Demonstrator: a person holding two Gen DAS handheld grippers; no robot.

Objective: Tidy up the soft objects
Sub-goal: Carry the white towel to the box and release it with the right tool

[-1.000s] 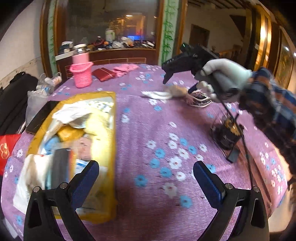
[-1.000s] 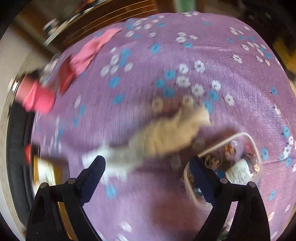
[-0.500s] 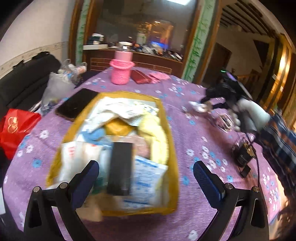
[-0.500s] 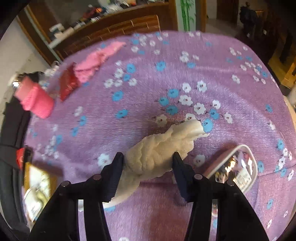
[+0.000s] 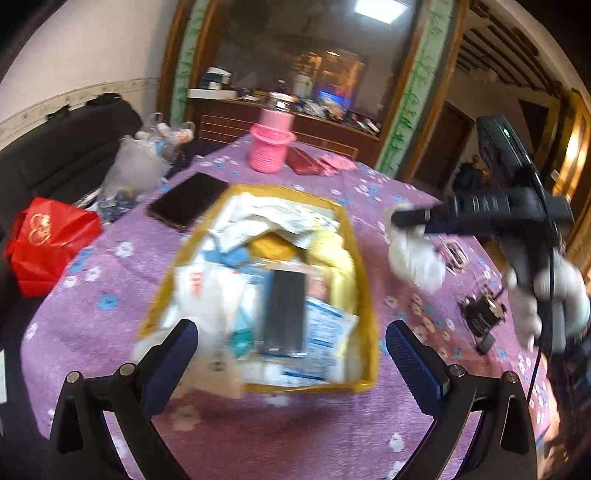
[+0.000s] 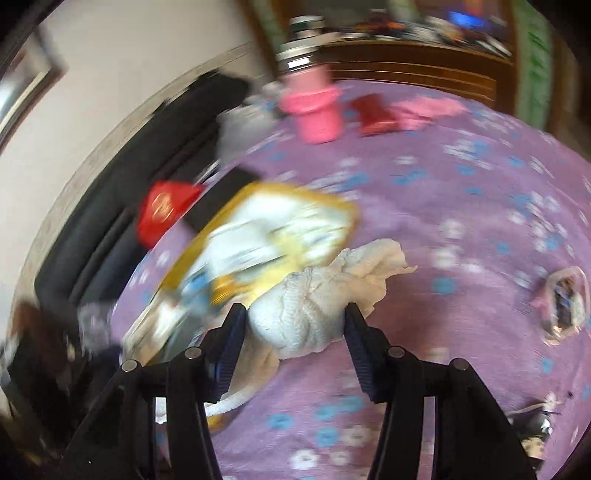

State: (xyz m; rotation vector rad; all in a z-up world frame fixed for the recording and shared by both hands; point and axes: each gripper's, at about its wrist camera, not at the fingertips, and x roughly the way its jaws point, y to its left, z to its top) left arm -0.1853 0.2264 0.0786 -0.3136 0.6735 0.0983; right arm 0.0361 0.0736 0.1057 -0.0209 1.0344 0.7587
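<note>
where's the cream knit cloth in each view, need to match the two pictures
Left wrist view: cream knit cloth at right of centre, blurred, hanging from the right gripper beside the yellow box.
Right wrist view: cloth low centre, clamped in that gripper.
Shared landmark: pink knitted basket on the far table edge.

Dim warm indoor light; ceiling lamp (image 5: pixel 370 8) glares at top. Strong fisheye bending, dark corners. Right wrist view heavily motion-blurred; box (image 5: pixel 364 280) smeared in the left wrist view.
</note>
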